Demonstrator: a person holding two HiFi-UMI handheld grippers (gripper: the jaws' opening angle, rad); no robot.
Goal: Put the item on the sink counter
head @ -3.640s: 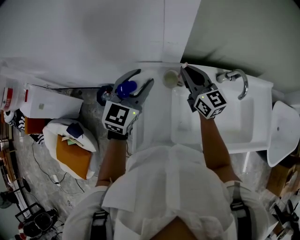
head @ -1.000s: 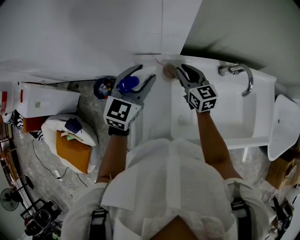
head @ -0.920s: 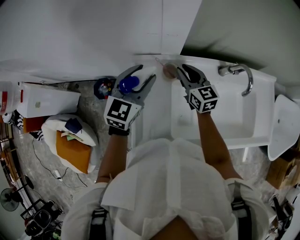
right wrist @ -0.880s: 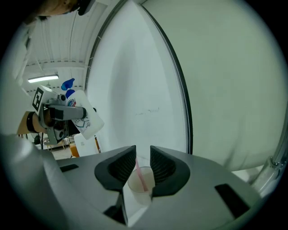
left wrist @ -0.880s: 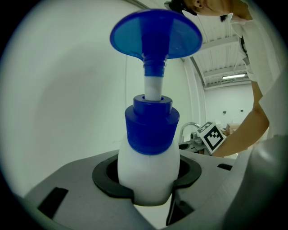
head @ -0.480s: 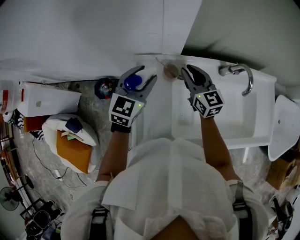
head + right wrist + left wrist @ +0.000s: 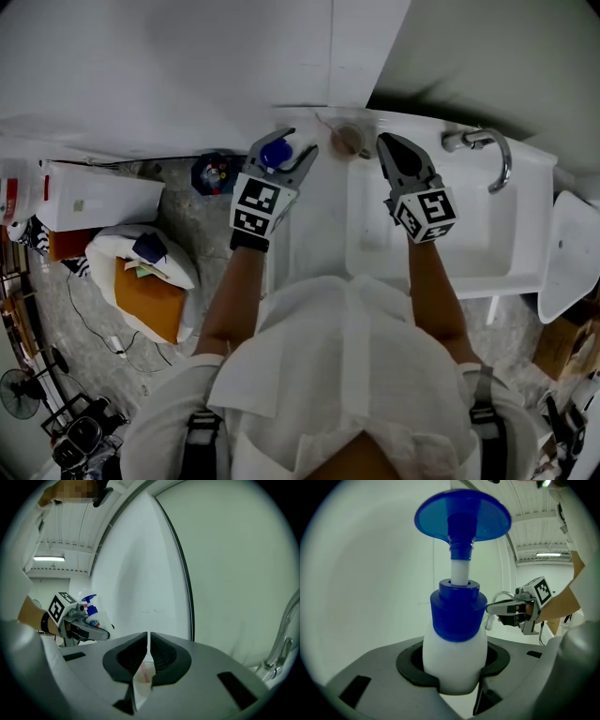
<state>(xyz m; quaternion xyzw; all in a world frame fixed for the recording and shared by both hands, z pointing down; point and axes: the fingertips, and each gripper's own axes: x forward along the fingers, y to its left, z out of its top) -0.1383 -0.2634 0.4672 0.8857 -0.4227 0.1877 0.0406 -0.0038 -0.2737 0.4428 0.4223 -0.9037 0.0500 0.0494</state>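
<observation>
- The left gripper (image 7: 294, 143) has its jaws clamped round the white bottle's (image 7: 454, 660) body, with the blue pump top above them.
- The right gripper (image 7: 387, 142) is closed and empty.
- I cannot tell whether the bottle touches the sink counter (image 7: 314, 220) beneath the left gripper; at least the release seems left.

Faucet (image 7: 456, 142), white box (image 7: 94, 199), orange bag (image 7: 148, 314)

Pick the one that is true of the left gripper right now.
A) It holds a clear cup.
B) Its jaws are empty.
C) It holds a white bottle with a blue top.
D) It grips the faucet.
C: the left gripper view shows the white bottle, blue top up, seated between the jaws of the left gripper, whose pads press on its body from both sides.
</observation>
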